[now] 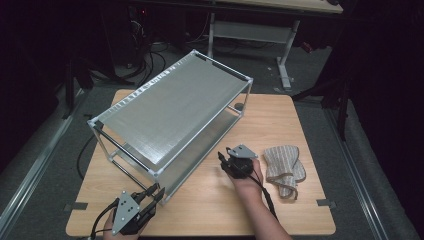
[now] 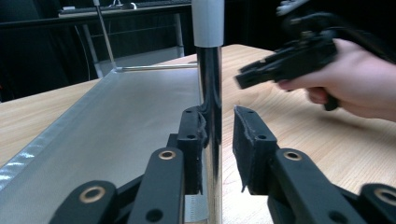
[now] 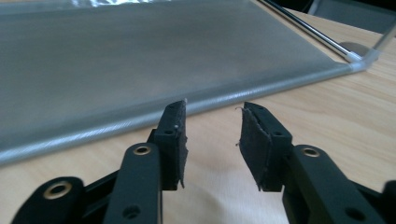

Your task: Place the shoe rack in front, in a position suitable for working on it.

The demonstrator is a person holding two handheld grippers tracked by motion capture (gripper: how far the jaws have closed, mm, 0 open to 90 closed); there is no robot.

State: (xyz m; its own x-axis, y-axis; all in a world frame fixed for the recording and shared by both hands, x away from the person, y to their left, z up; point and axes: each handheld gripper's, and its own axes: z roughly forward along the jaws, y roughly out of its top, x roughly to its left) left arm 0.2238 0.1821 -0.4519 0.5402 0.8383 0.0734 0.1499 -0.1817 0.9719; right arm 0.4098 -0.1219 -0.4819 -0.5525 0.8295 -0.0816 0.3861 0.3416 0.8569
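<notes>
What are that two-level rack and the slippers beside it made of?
The rack: shelves look like grey woven fabric with a faint sheen; the post looks like polished metal, mirror-bright, with pale, probably plastic corner joints. The slippers look like soft, ribbed beige cloth. The table looks like light wood, possibly laminate.

The two-tier rack [image 1: 175, 107], grey mesh shelves on a silver tube frame, stands upright and aslant on the wooden surface [image 1: 210, 200]; its near corner post [image 2: 209, 93], shiny and vertical, rises between the left claw's [image 2: 218, 140] jaws, touching one pad, the other clear.
</notes>
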